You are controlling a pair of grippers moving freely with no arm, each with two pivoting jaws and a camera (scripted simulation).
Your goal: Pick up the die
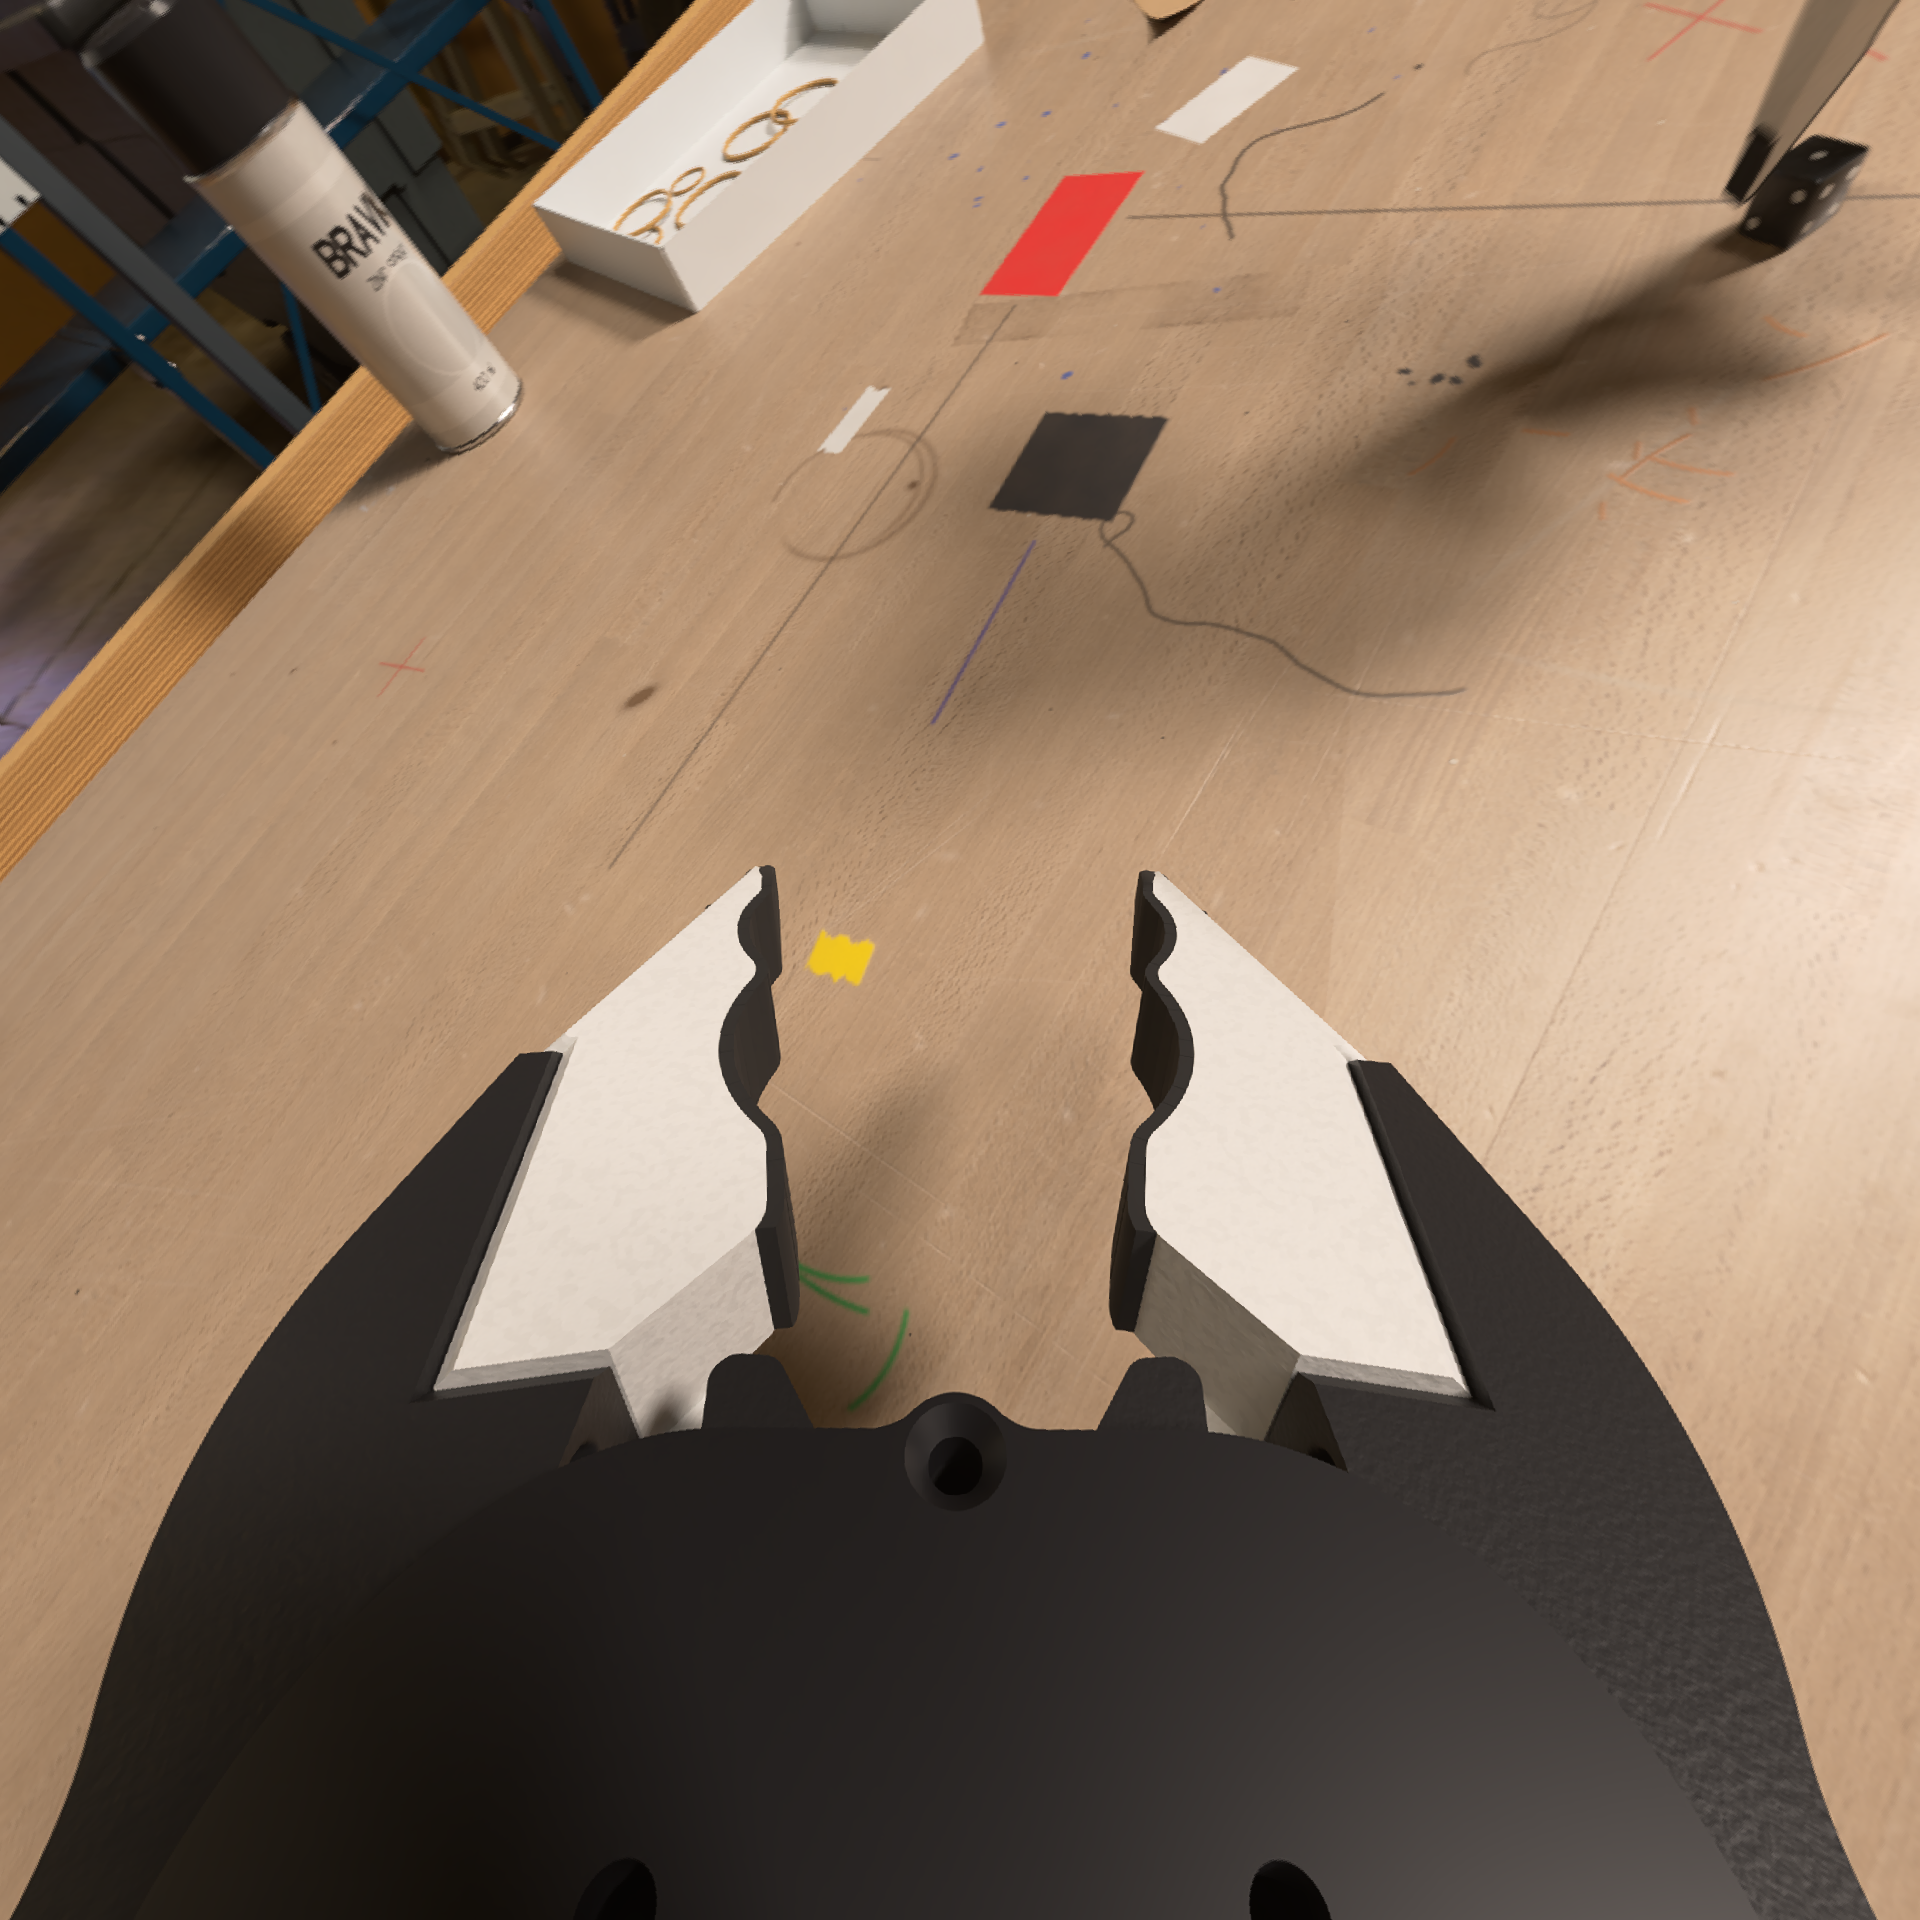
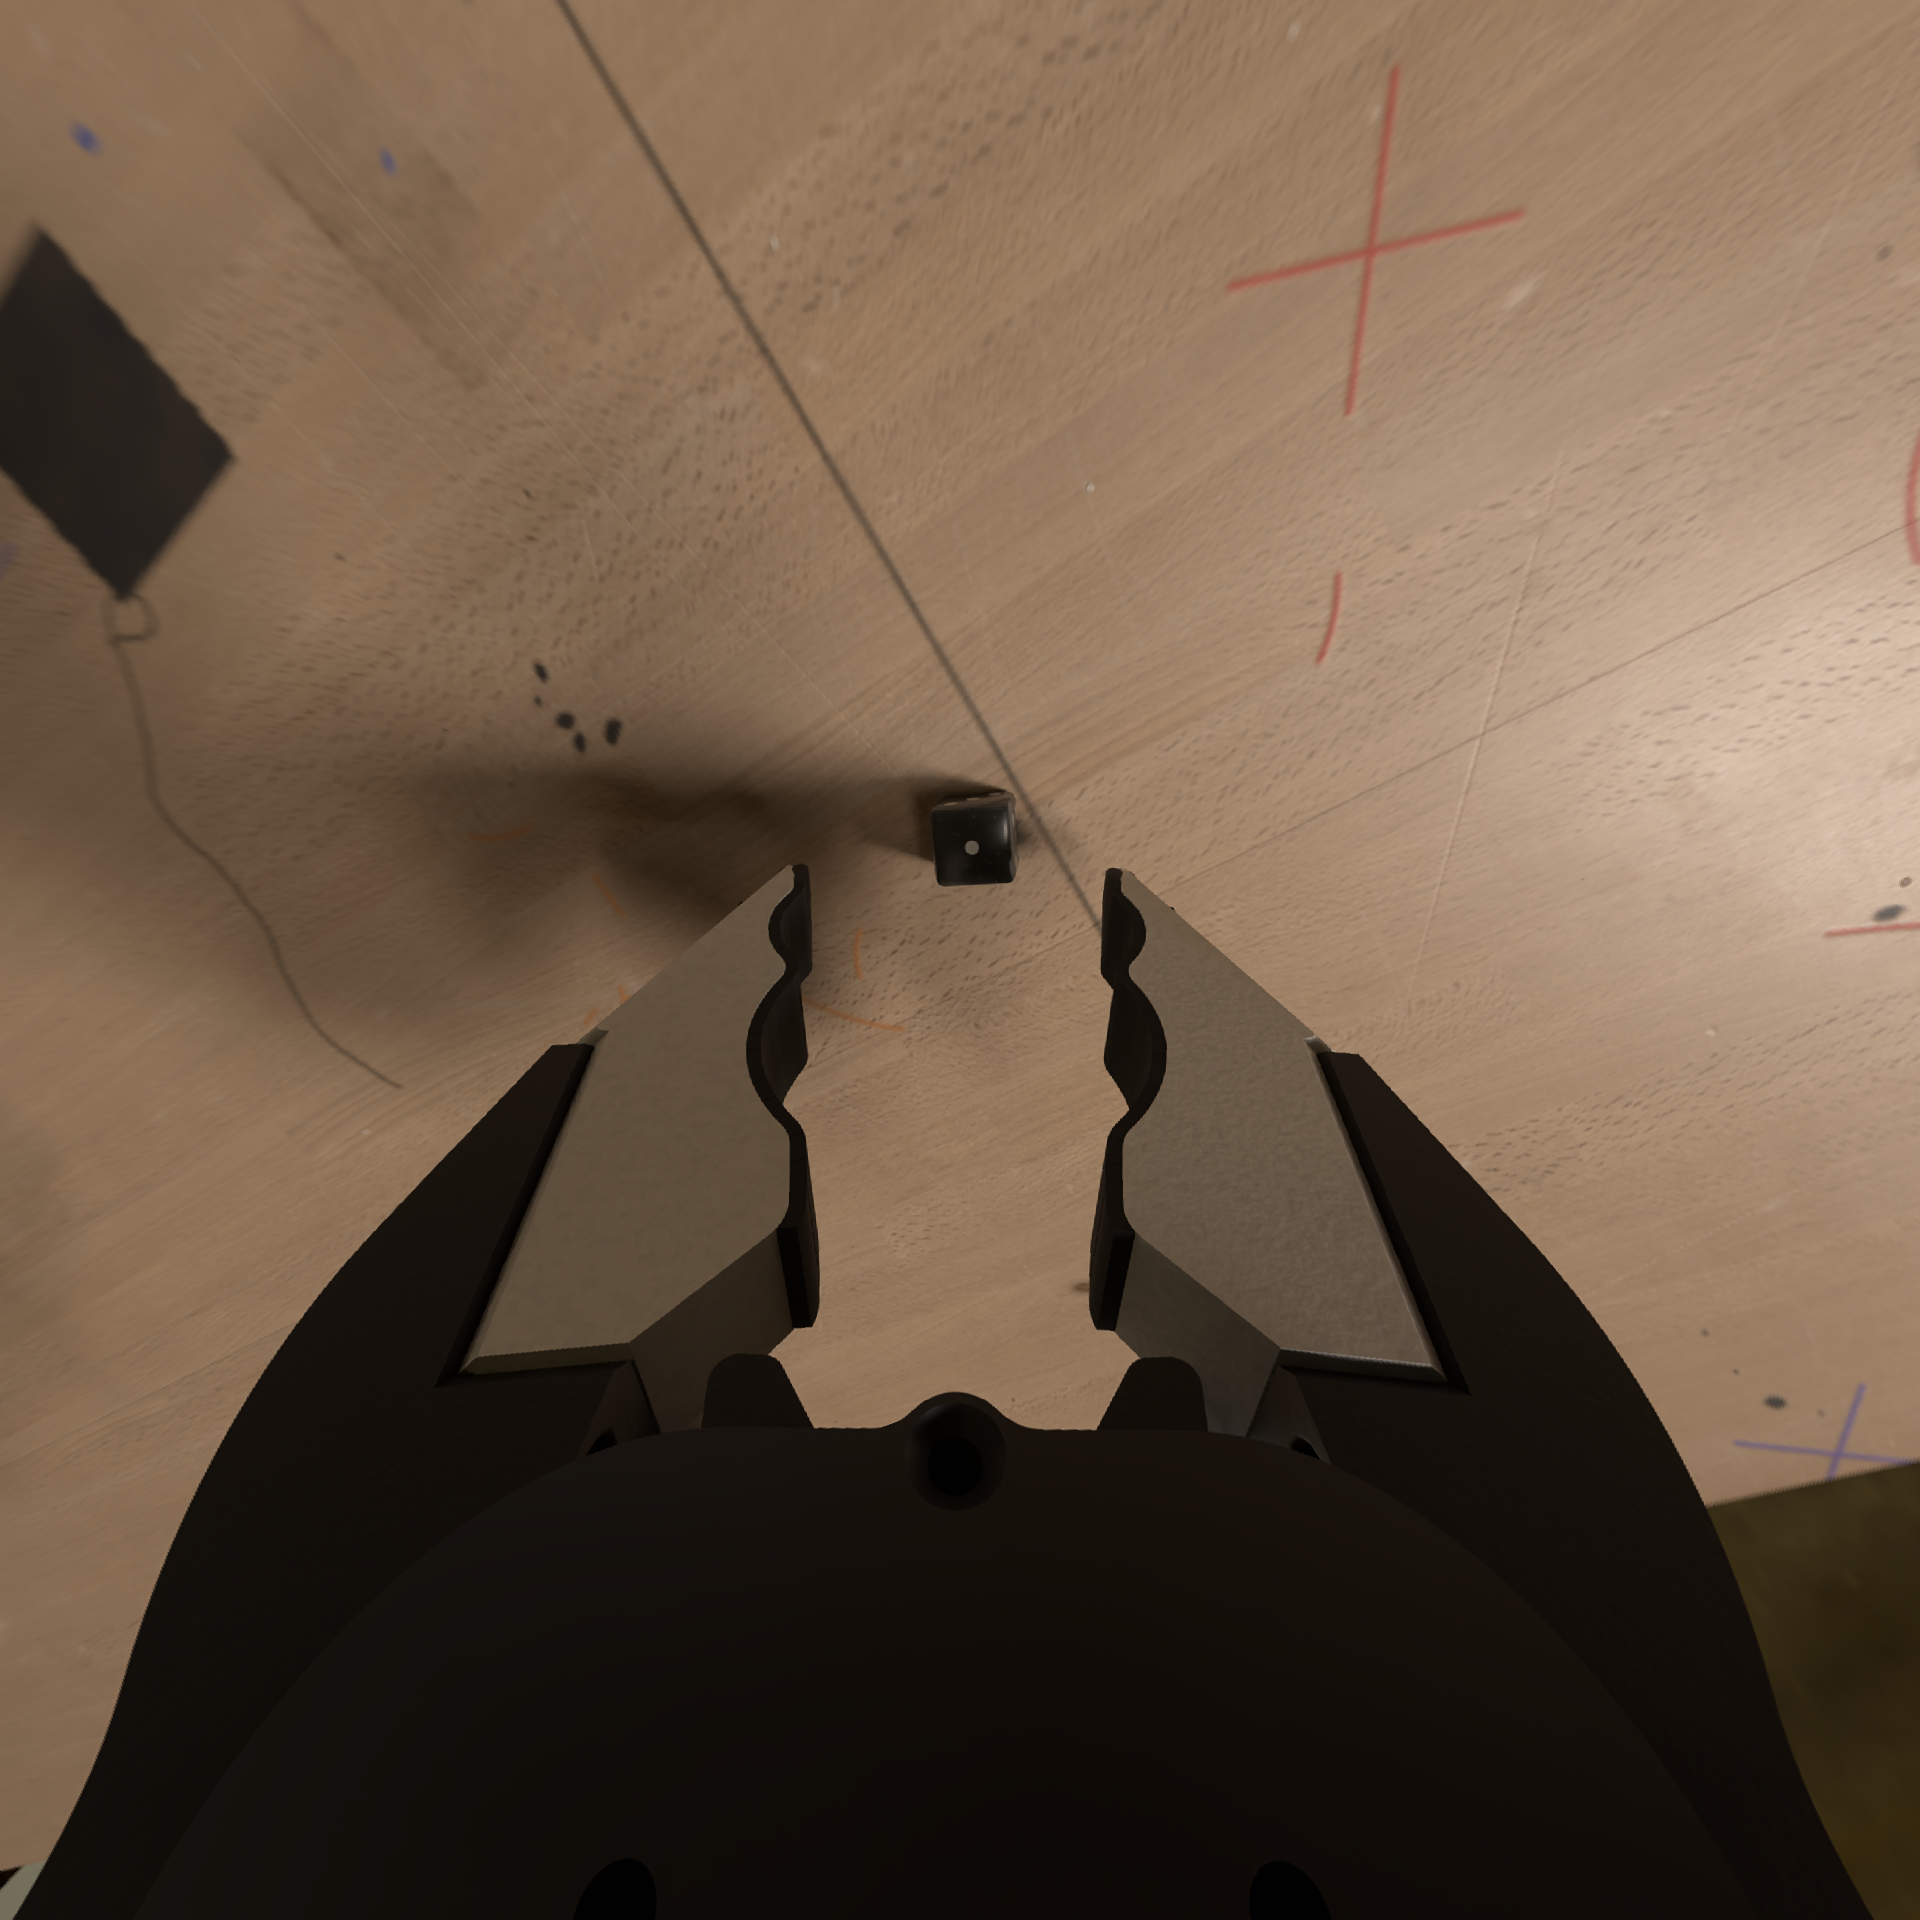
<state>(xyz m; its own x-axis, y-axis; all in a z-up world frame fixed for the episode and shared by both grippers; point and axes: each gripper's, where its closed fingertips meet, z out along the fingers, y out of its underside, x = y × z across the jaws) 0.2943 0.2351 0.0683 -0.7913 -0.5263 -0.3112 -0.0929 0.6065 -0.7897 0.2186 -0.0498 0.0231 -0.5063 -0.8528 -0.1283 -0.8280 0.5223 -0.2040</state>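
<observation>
The die (image 2: 972,847) is small and black with white pips, and it lies on the wooden table (image 2: 1351,831). My right gripper (image 2: 954,883) is open and empty, pointing down at the table. The die sits just past its fingertips, in line with the gap between them. In the left wrist view the die (image 1: 1803,192) shows far off at the top right, beside a finger (image 1: 1818,73) of the right gripper. My left gripper (image 1: 956,878) is open and empty, low over the table and far from the die.
A white spray can (image 1: 353,270) stands near the table's left edge (image 1: 260,499). A white box (image 1: 623,223) behind it holds several wooden rings. Flat red (image 1: 1062,234), black (image 1: 1081,465) and yellow (image 1: 842,956) patches and drawn lines mark the tabletop.
</observation>
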